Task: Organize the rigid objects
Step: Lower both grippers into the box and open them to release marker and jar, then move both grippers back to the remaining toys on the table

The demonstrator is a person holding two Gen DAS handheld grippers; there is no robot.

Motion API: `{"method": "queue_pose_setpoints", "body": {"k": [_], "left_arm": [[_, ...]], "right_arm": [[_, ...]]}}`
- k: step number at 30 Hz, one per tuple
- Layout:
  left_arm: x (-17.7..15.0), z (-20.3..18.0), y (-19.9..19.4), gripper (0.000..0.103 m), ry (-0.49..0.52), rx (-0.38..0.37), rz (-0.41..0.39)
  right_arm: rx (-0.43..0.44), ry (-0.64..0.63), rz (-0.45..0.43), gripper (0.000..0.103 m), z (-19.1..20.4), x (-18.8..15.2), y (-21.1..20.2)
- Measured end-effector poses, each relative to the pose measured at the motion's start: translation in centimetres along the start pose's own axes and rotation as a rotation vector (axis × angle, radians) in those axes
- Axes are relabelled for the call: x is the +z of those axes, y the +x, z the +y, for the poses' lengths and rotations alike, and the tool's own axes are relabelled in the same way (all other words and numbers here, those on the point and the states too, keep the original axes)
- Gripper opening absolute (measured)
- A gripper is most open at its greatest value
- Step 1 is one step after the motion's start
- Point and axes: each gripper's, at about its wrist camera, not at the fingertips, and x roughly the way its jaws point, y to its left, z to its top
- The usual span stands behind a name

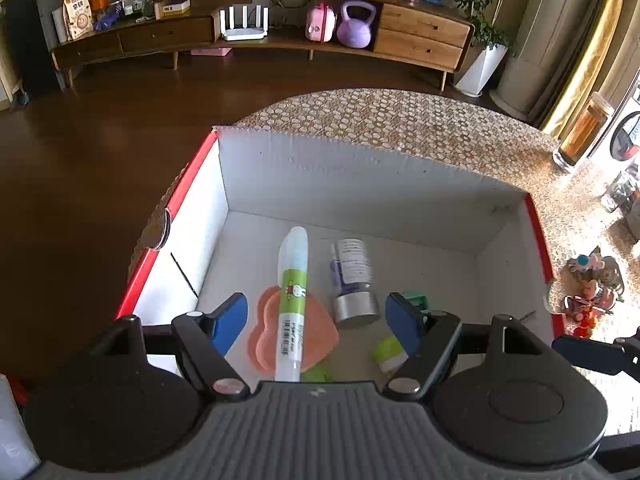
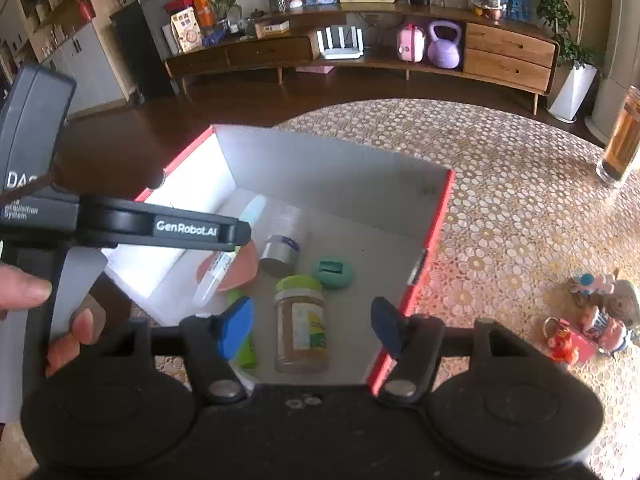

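Observation:
A white box with red outer walls (image 1: 360, 168) (image 2: 320, 160) stands on the table. Inside lie a clear tube with a green label (image 1: 292, 300), a pink heart-shaped dish (image 1: 322, 320) under it, a small bottle with a silver cap (image 1: 354, 280), a teal round piece (image 2: 332, 274) and a brown jar with a green lid (image 2: 300, 328). My left gripper (image 1: 315, 322) hangs open above the tube, its pads clear of it. My right gripper (image 2: 312, 328) stands open above the jar without touching it. In the right wrist view the left gripper's black body (image 2: 180, 232) reaches over the box.
The box sits near the left edge of a round table with a lace-pattern cloth (image 2: 520, 200). A tall glass of amber liquid (image 2: 620, 140) and small toy figures (image 2: 592, 320) stand to the right. A hand (image 2: 24, 292) holds the left tool. A wooden cabinet lies beyond.

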Motion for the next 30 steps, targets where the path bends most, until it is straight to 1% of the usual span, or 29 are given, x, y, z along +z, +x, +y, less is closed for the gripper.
{"method": "queue_pose_setpoints", "body": {"k": [2,9,18,21,22,23,27,30], "left_arm": [[-0.2,-0.4,-0.9,0.076,0.004,-0.001,-0.009],[-1.1,-2.2,-3.4,0.076,0.036,0.015,-0.037],[-2.4,-5.5,-6.2,0.076,0.074,-0.018,-0.083],[-2.8,-6.7,-6.8,0.078,0.083,-0.043,-0.096],[-3.0,-7.2,-7.0,0.081,0.086,-0.051,-0.099],[-3.1,-7.7,-7.2,0.083,0.089,-0.06,-0.105],[-3.6,-9.9,-7.6,0.083,0.118,-0.092,-0.122],[-4.0,-11.6,-7.6,0.086,0.121,-0.144,-0.135]], "right_arm": [[0.009,0.009,-0.014,0.07,-0.6,-0.2,-0.9],[0.024,0.018,-0.066,0.076,-2.0,-1.2,-3.8],[0.029,0.052,-0.126,0.091,-5.4,-2.8,-7.4],[0.018,0.061,-0.14,0.094,-6.9,-3.6,-8.4],[0.011,0.062,-0.144,0.097,-7.5,-3.9,-8.8],[0.003,0.063,-0.151,0.098,-8.1,-4.2,-9.1],[-0.024,0.071,-0.164,0.098,-10.7,-5.4,-10.3],[-0.056,0.074,-0.172,0.098,-12.9,-6.5,-11.2]]}}
